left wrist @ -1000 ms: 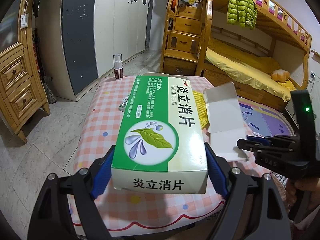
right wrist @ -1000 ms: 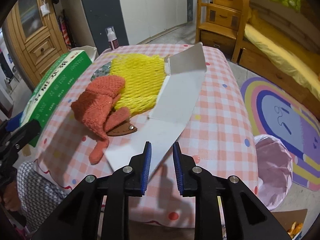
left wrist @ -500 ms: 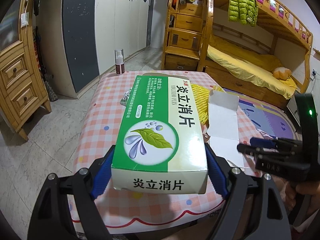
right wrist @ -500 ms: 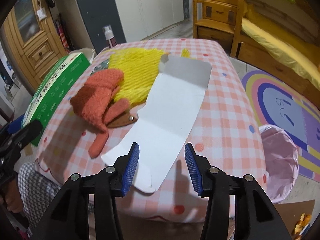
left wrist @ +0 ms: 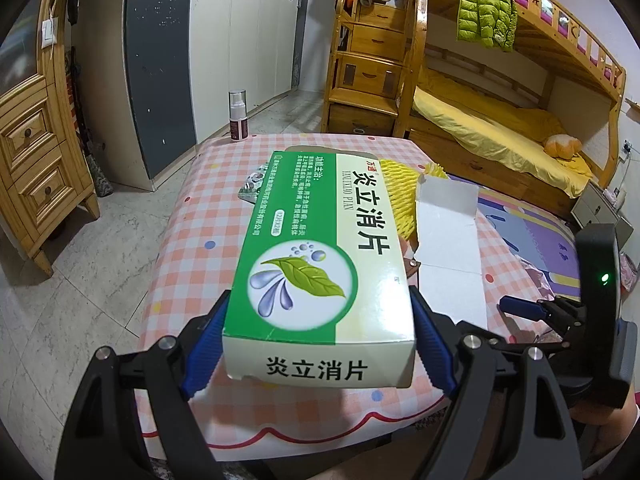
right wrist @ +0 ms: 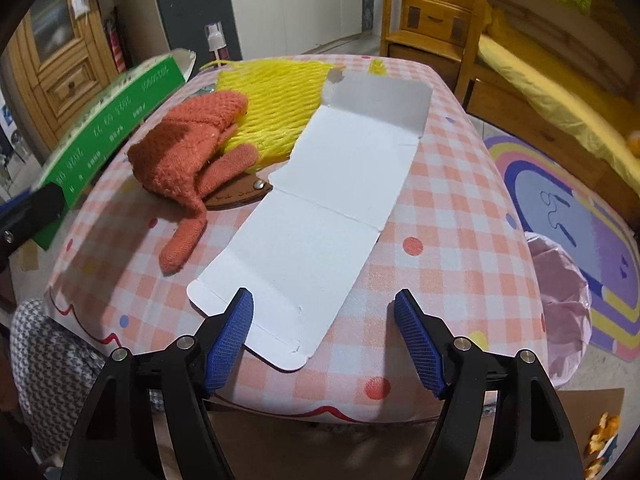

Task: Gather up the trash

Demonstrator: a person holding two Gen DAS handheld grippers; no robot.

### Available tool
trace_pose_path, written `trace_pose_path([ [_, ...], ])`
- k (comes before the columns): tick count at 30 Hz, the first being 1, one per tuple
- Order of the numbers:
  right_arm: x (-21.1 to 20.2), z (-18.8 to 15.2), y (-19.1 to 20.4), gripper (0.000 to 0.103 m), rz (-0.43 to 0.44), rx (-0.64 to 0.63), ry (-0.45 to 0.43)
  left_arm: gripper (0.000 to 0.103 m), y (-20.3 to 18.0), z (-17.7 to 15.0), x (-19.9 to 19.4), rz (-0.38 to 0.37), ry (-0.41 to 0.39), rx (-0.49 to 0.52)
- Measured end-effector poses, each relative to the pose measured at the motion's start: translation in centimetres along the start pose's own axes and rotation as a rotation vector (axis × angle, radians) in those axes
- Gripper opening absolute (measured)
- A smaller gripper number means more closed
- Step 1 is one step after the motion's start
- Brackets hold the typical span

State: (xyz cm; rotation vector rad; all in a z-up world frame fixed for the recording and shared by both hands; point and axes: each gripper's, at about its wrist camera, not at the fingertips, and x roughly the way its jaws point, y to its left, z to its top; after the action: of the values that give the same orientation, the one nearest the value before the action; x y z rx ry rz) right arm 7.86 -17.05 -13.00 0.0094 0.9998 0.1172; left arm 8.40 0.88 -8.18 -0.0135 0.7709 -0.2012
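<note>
My left gripper (left wrist: 318, 354) is shut on a green and white medicine box (left wrist: 320, 256) and holds it above the near left part of the table; the box also shows in the right wrist view (right wrist: 108, 120). My right gripper (right wrist: 323, 338) is open and empty at the table's near edge. A flattened white cardboard sheet (right wrist: 320, 208) lies flat on the table just ahead of it and shows in the left wrist view (left wrist: 448, 236). A yellow foam net (right wrist: 272, 100), an orange knitted glove (right wrist: 188, 160) and a blister pack (left wrist: 252, 186) lie further back.
The table has a pink checked cloth (right wrist: 448, 200). A pink-lined trash bin (right wrist: 560, 304) stands on the floor to its right. A spray bottle (left wrist: 237, 116) stands at the table's far edge. A bunk bed (left wrist: 500, 120) and wardrobes (left wrist: 224, 40) are behind.
My right gripper has opened and let go of the white cardboard sheet, which now lies flat on the table. My left gripper still holds the box and has drawn back a little.
</note>
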Motion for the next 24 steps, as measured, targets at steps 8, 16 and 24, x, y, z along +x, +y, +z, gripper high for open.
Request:
trace_pose_path([
  [8, -2.0, 2.9, -4.3, 0.054, 0.000, 0.118, -0.121, 0.080, -0.6, 0.4, 0.3, 0.002, 0.006, 0.021],
  [16, 2.3, 6.5, -6.5, 0.045, 0.049, 0.133, -0.076, 0.080, -2.1, 3.3, 2.6, 0.034, 0.000, 0.061],
  [24, 5.1, 8.3, -6.8, 0.046, 0.087, 0.116, -0.050, 0.080, -4.0, 4.2, 4.9, 0.022, 0.027, 0.107],
])
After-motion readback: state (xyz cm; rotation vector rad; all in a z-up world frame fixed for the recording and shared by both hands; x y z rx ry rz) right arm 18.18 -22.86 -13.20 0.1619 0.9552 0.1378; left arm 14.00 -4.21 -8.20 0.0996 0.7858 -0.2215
